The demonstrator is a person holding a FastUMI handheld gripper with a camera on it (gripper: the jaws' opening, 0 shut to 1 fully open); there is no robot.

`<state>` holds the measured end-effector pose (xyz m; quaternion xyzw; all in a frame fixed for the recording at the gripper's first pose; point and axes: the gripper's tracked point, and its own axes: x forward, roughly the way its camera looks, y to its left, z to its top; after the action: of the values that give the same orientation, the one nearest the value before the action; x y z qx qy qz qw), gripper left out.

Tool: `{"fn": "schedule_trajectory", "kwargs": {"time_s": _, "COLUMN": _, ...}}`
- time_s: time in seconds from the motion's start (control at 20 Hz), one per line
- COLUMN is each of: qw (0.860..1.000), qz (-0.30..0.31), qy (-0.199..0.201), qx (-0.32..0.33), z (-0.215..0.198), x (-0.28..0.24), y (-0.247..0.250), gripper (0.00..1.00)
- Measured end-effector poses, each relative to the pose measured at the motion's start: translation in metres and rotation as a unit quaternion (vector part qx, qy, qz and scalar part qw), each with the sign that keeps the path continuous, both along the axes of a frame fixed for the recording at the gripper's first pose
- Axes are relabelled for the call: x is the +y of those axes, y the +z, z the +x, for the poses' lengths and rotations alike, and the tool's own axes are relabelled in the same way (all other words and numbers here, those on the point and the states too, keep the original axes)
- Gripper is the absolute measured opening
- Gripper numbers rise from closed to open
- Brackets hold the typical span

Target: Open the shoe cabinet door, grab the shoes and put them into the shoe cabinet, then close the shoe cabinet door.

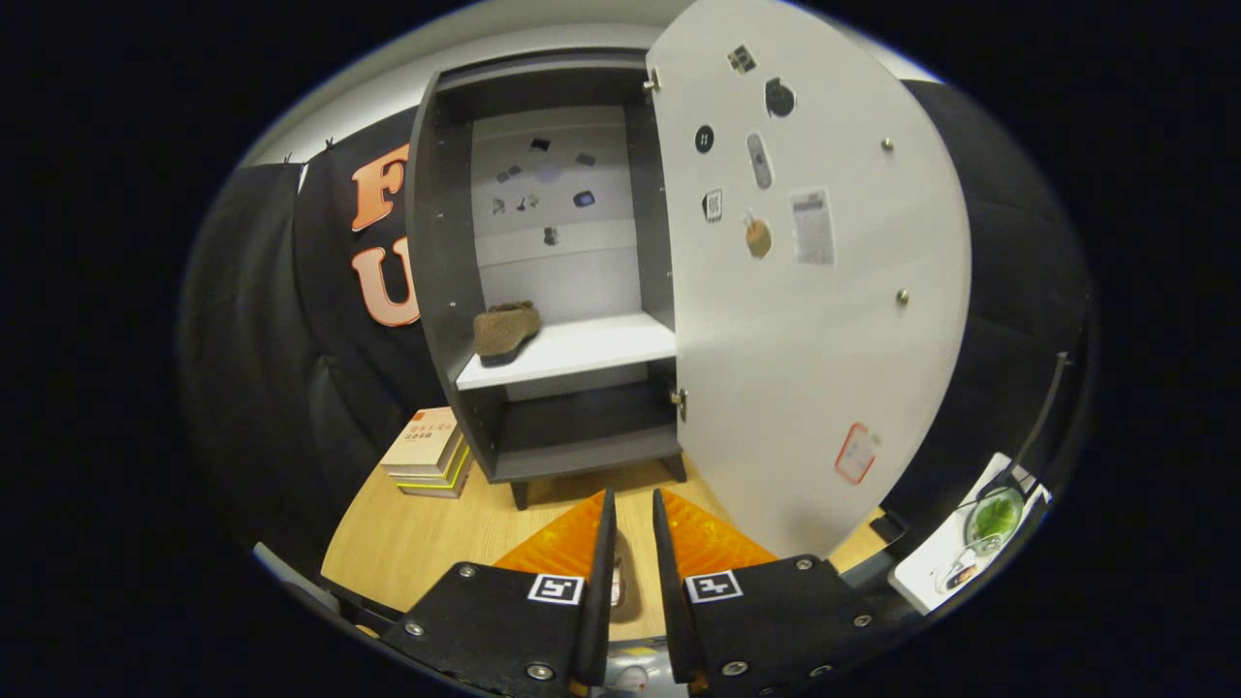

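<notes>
The dark grey shoe cabinet (446, 291) stands ahead on the wooden floor, its white door (824, 320) swung wide open to the right. One brown fuzzy shoe (505, 331) lies on the left part of the white middle shelf (591, 351). My gripper (630, 543) is low in front of the cabinet, over an orange mat (708, 538). Its fingers stand close together, with a second brown shoe (632, 586) pressed in the narrow gap between them; most of that shoe is hidden by the fingers.
A stack of books (427, 454) lies on the floor left of the cabinet's foot. Stickers dot the door's inner face and the cabinet's back panel. To the right, beyond the door, a white surface holds a glass bowl with something green (994, 516).
</notes>
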<state>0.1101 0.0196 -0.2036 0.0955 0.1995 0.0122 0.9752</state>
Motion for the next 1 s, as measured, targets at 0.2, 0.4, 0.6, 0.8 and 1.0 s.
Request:
{"fn": "schedule_trajectory", "kwargs": {"time_s": 0.2, "qw": 0.998, "qz": 0.014, "qy": 0.029, "qx": 0.06, "z": 0.002, "x": 0.018, "y": -0.073, "gripper": 0.24}}
{"fn": "schedule_trajectory", "kwargs": {"time_s": 0.4, "qw": 0.992, "qz": 0.033, "qy": 0.063, "qx": 0.104, "z": 0.009, "x": 0.04, "y": -0.13, "gripper": 0.24}}
{"fn": "schedule_trajectory", "kwargs": {"time_s": 0.6, "qw": 0.984, "qz": 0.045, "qy": 0.091, "qx": 0.147, "z": 0.021, "x": 0.06, "y": -0.18, "gripper": 0.24}}
{"fn": "schedule_trajectory", "kwargs": {"time_s": 0.8, "qw": 0.975, "qz": 0.051, "qy": 0.118, "qx": 0.183, "z": 0.027, "x": 0.074, "y": -0.222, "gripper": 0.24}}
{"fn": "schedule_trajectory", "kwargs": {"time_s": 1.0, "qw": 0.967, "qz": 0.057, "qy": 0.144, "qx": 0.201, "z": 0.04, "x": 0.089, "y": -0.247, "gripper": 0.24}}
